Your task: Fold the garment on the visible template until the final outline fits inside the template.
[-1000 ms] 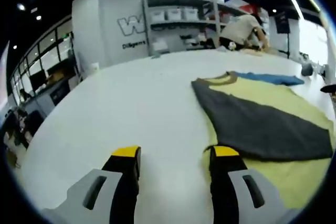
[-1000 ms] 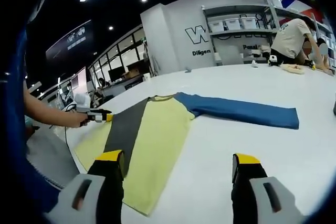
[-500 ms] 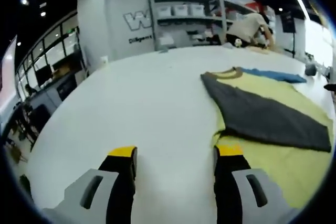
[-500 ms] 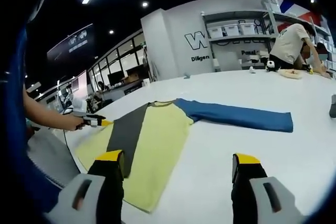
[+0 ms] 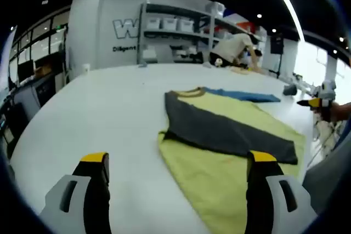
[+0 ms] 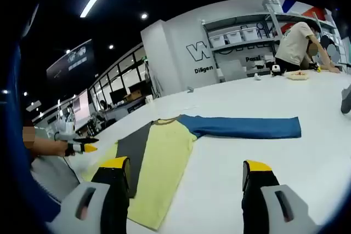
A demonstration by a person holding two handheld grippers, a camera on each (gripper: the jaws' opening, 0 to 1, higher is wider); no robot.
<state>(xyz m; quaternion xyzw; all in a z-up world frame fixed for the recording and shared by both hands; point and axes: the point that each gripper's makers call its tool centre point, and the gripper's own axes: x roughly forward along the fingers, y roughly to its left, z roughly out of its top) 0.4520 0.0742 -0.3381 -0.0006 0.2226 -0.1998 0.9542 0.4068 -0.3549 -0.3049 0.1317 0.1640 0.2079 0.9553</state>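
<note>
**Garment half folded on the white counter, both tongs released**

Garment lies flat on the white counter, toward the counter's near edge in the left gripper view. Its body is yellow, with a dark grey sleeve folded across the chest and a blue sleeve stretched straight out to the side. In the right gripper view the blue sleeve reaches toward the middle of the counter, and the yellow body runs down to the near edge. No template outline can be made out under the cloth.

The left tongs hang above the counter with jaws spread wide and nothing between them; one jaw sits over bare counter, the other over the yellow hem. The right tongs are likewise spread and empty, one jaw over the lower yellow edge, the other over bare counter. In the right gripper view the left tongs appear at the left, off the garment's corner, held in a hand.

At the counter's far edge a person leans over the surface, in front of shelving holding white bins.
</note>
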